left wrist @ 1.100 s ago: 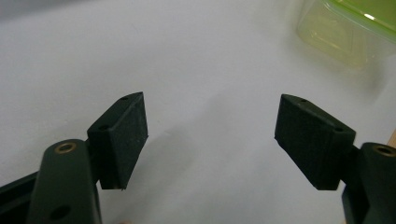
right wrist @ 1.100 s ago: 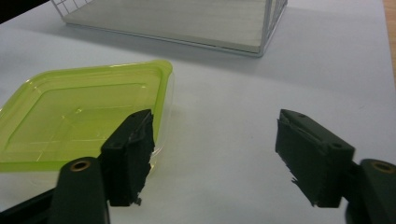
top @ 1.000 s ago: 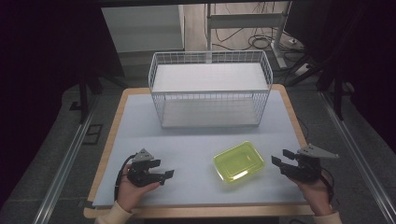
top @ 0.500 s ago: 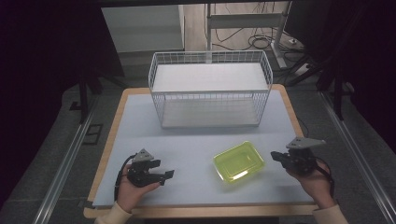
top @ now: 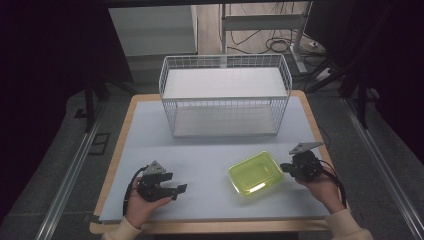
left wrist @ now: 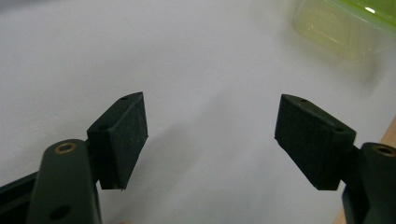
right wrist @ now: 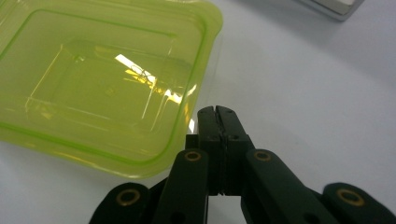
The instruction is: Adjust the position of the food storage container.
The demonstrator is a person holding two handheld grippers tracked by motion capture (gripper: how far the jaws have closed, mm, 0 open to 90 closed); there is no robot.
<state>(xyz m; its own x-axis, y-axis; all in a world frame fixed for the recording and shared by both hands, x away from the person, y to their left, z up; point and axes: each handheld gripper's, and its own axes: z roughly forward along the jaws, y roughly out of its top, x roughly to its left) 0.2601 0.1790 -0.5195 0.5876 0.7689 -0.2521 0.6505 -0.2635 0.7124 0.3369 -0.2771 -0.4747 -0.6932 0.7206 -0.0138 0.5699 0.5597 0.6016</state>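
A translucent yellow-green plastic container [top: 255, 173] lies on the pale table mat, front right of centre. My right gripper [top: 283, 167] sits just to its right, jaws pressed together with nothing between them; in the right gripper view its tips [right wrist: 217, 114] stand beside the container's rim [right wrist: 198, 65], not around it. My left gripper [top: 181, 189] rests near the front left of the mat. In the left gripper view it [left wrist: 210, 135] is open over bare mat, with the container [left wrist: 345, 28] far off at the upper right.
A white wire basket [top: 226, 95] stands at the back middle of the table. The wooden table edge [top: 310, 107] frames the mat. A dark floor with metal rails lies on both sides.
My right gripper has moved left toward the container and now sits against its right side. The left gripper has stayed put.
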